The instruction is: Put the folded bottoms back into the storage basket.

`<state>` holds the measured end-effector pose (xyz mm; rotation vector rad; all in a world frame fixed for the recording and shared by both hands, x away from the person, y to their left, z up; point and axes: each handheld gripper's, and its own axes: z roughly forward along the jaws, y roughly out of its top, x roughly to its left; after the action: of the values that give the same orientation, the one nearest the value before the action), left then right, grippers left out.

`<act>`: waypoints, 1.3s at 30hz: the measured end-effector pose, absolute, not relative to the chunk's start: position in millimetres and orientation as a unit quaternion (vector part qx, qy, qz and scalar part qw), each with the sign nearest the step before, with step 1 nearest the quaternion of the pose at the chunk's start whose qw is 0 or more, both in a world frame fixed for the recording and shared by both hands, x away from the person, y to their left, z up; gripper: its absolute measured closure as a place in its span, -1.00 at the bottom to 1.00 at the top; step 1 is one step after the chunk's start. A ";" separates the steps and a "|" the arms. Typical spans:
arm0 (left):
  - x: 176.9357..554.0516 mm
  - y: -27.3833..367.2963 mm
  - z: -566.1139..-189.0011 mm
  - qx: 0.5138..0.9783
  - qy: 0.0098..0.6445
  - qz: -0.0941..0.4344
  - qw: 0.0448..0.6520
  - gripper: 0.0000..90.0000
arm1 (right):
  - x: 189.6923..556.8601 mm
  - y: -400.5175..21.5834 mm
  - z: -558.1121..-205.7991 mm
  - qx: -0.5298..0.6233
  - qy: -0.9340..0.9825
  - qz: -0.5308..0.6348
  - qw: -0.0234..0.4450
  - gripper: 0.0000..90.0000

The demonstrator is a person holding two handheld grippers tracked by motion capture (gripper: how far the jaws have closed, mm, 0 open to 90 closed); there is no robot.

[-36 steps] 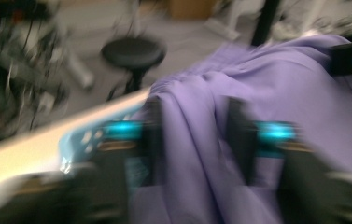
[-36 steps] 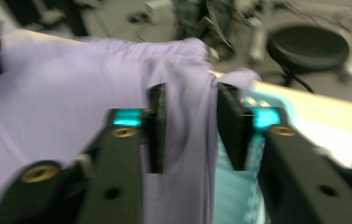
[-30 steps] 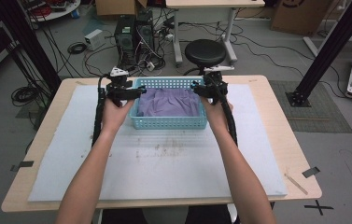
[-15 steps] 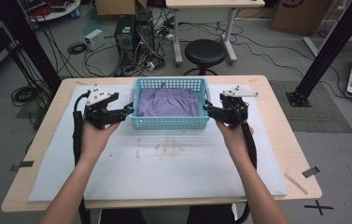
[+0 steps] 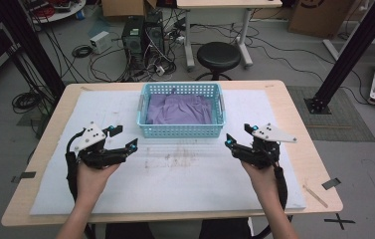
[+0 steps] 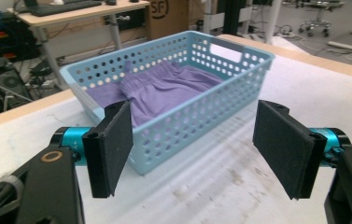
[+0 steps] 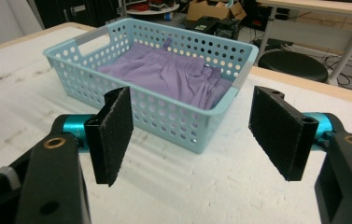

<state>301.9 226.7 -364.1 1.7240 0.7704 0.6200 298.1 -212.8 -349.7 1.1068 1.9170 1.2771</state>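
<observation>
The room is bright with soft, even light from above. The white foam sheet on the table (image 5: pixel 175 189) shows only pale shadows. The high view is a bit fuzzy. The close black gripper pads (image 6: pixel 113 149) look sharp; far things at twelve o'clock blur.

A light wooden table (image 5: pixel 294 107) carries a white foam sheet (image 5: pixel 175 184), smudged near its middle. On the sheet, toward the far edge, stands a pale blue perforated plastic basket (image 5: pixel 182 130).
</observation>
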 end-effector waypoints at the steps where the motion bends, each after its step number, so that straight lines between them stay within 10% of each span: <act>1: 299.2 226.9 -365.5 0.727 0.324 0.262 0.546 -0.36 | 296.8 -213.9 -351.7 0.414 0.719 0.479 0.288 -0.31; 39: 292.6 233.1 -393.5 0.737 0.333 0.251 0.532 -0.36 | 299.2 -224.0 -382.4 0.420 0.737 0.463 0.259 -0.43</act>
<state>292.6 233.1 -393.5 1.7568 0.7938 0.5998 299.2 -224.0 -382.4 1.1370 1.9961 1.2536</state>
